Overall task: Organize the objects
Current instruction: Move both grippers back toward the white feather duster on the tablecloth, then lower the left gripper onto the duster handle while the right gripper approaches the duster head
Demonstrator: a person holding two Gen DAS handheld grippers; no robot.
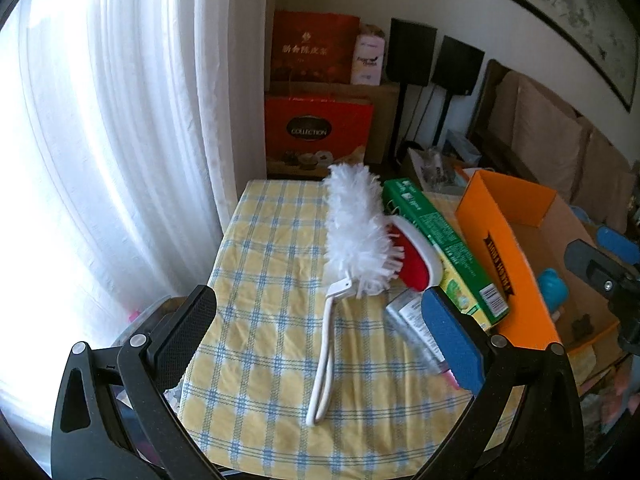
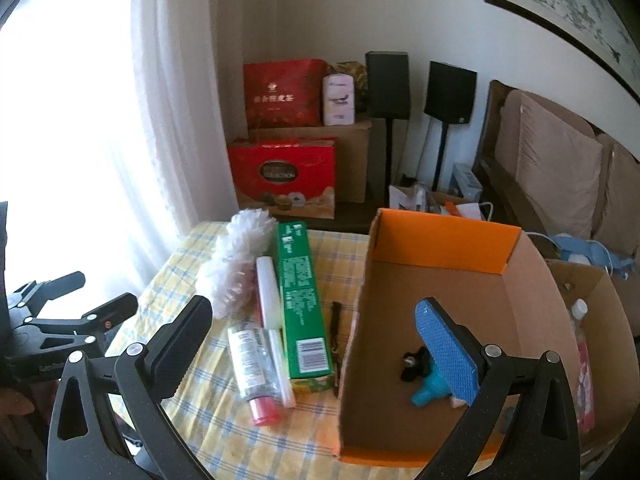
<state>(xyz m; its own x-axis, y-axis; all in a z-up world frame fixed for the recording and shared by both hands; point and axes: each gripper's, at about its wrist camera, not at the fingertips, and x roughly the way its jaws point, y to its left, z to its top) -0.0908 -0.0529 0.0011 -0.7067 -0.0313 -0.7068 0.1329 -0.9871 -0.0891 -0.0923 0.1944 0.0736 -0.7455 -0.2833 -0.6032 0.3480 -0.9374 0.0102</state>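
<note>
A white fluffy duster [image 1: 358, 232] with a white handle lies on the yellow checked table [image 1: 272, 264]. Beside it are a red-and-white lint brush [image 1: 412, 256], a long green box [image 1: 444, 248] and a clear tube with a red cap [image 2: 252, 364]. An open orange cardboard box [image 2: 440, 240] stands on the right and holds a blue item [image 2: 430, 390] and a black item [image 2: 412, 364]. My left gripper [image 1: 320, 328] is open above the duster handle. My right gripper [image 2: 320, 344] is open and empty over the box's left wall.
Red gift boxes [image 2: 284, 176], a brown carton and two black speakers [image 2: 388, 84] stand behind the table. White curtains [image 1: 120, 140] hang at the left. A sofa with cushions [image 2: 560, 172] is at the right. Another carton [image 2: 592, 340] with a bottle sits right of the orange box.
</note>
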